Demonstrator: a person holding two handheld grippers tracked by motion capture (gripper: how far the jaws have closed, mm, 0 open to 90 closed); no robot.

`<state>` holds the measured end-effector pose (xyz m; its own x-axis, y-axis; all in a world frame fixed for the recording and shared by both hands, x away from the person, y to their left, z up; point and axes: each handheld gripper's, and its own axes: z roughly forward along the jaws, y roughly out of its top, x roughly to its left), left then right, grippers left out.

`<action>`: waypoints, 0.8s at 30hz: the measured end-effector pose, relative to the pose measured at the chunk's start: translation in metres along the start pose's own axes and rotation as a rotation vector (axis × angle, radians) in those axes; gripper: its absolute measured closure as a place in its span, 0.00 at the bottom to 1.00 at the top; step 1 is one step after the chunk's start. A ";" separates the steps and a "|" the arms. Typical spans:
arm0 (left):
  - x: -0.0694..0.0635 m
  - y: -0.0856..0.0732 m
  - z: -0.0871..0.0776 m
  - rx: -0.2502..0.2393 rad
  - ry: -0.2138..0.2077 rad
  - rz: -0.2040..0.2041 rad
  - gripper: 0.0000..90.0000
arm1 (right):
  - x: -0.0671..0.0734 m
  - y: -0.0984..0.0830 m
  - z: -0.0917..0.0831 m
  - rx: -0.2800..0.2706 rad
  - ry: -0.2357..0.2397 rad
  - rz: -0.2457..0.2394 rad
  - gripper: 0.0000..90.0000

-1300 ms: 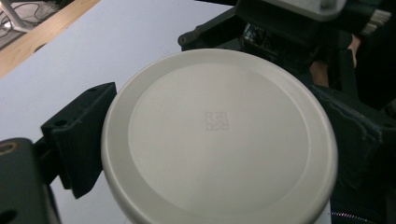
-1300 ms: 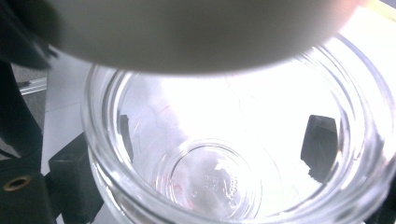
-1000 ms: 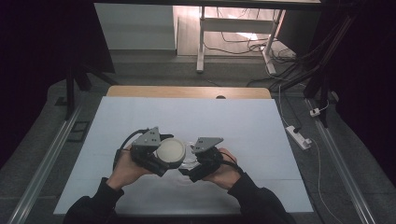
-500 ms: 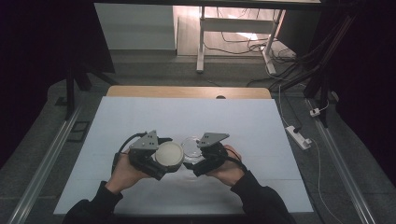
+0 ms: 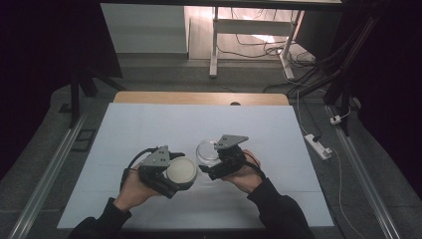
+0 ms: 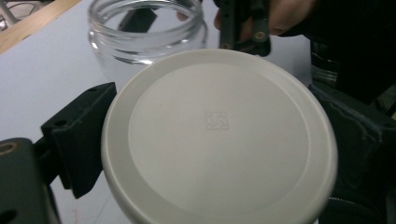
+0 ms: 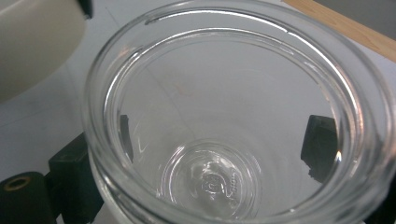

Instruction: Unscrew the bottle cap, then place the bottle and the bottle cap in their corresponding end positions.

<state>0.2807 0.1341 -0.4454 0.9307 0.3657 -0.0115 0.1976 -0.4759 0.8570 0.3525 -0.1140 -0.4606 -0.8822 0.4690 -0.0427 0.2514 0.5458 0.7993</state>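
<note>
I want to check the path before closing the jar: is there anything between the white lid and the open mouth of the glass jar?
Nothing visible stands between them. The left gripper holds the white lid beside the glass jar, which the right gripper clamps. The jar's mouth is open and looks empty inside.

The round white lid (image 6: 219, 140) sits clamped between the left claw's (image 5: 171, 172) jaws, flat face up. The clear glass jar (image 7: 233, 121), open and empty, is gripped in the right claw (image 5: 215, 162), just beside the lid

Dark room; white table (image 5: 149, 129); cables (image 5: 259, 47) on floor.
</note>
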 end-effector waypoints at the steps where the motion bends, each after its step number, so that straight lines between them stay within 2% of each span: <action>1: -0.001 -0.001 0.001 -0.002 -0.004 0.000 0.08 | -0.001 0.000 0.001 0.001 -0.004 0.003 0.07; 12: -0.002 -0.008 0.016 0.012 -0.036 0.006 0.08 | -0.015 0.006 0.008 -0.004 -0.033 0.025 0.07; 24: 0.001 -0.017 0.034 0.021 -0.028 -0.013 0.08 | -0.026 0.015 0.023 -0.009 -0.056 0.049 0.07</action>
<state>0.2883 0.1153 -0.4770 0.9362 0.3495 -0.0371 0.2157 -0.4882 0.8456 0.3881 -0.1022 -0.4616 -0.8452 0.5332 -0.0371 0.2894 0.5150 0.8069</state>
